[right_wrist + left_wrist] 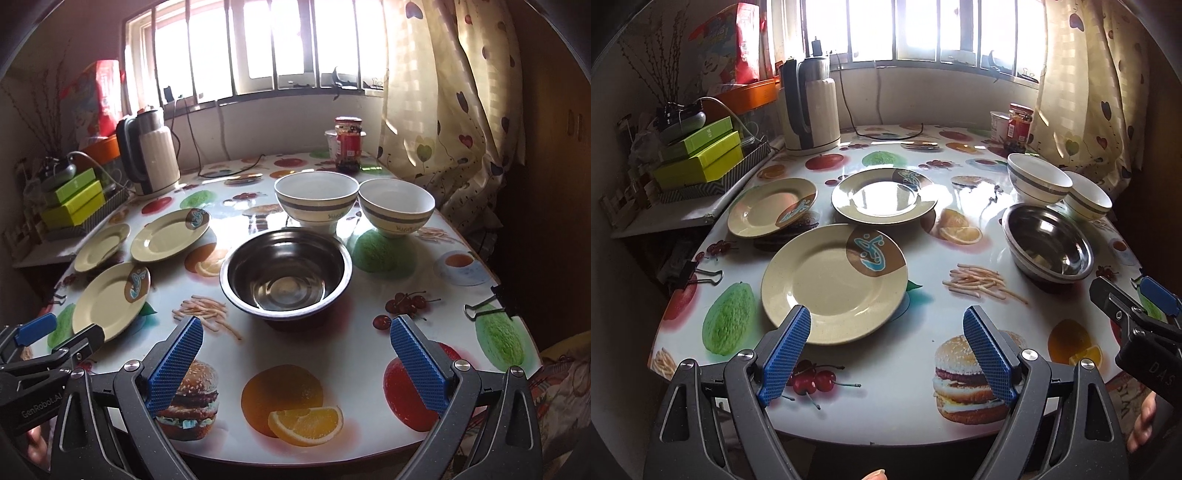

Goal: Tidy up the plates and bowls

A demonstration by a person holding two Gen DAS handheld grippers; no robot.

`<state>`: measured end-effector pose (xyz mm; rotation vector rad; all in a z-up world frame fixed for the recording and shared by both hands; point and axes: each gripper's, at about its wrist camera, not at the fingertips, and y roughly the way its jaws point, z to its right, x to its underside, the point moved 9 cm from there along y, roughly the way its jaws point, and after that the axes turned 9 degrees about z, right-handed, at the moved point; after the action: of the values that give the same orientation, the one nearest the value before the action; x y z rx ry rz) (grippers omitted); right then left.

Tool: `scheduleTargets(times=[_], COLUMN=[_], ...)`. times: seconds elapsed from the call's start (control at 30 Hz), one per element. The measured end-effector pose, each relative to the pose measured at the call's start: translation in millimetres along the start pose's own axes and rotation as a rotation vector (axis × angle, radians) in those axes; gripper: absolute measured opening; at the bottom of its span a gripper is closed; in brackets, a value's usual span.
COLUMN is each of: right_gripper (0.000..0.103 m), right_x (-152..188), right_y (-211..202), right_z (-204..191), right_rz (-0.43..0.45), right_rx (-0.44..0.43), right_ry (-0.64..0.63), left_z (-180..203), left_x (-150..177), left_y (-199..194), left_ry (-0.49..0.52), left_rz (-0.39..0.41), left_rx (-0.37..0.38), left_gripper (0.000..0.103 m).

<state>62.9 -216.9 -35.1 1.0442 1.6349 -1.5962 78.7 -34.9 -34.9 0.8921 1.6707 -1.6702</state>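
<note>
Three cream plates with brown and blue motifs lie on the table: a near plate [834,282], a left plate [772,206] and a far plate [884,195]. To their right stand a steel bowl [1047,243] and two white bowls with grey bands [1038,179] [1087,197]. My left gripper [888,321] is open just short of the near plate's front rim. In the right wrist view my right gripper [297,336] is open in front of the steel bowl [286,271], with the white bowls [316,201] [397,206] behind it and the plates [110,301] at left.
The round table [905,413] has a fruit and burger print cover held by binder clips [698,275] [489,308]. An electric kettle [809,103] with its cord, green boxes [701,155] and a red jar [348,142] stand at the back. A curtain [443,110] hangs at right.
</note>
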Motion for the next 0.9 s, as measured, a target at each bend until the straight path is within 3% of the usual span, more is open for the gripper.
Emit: scheduleTargets(times=[0.43,0.9], right_gripper=[0.103,0.103], right_x=[-11,-14], right_y=[8,12], right_z=[2,3], right_rz=[0.032,0.044], right_rx=[0.064,0.068], right_ry=[-0.008,-0.015], left_z=[6,10], left_x=[-6,-4], left_y=[15,24], left_ry=[0.01,0.012], left_rz=[-0.017,-0.034], left_rx=[0.042,0.058], left_gripper=[0.085,0.085])
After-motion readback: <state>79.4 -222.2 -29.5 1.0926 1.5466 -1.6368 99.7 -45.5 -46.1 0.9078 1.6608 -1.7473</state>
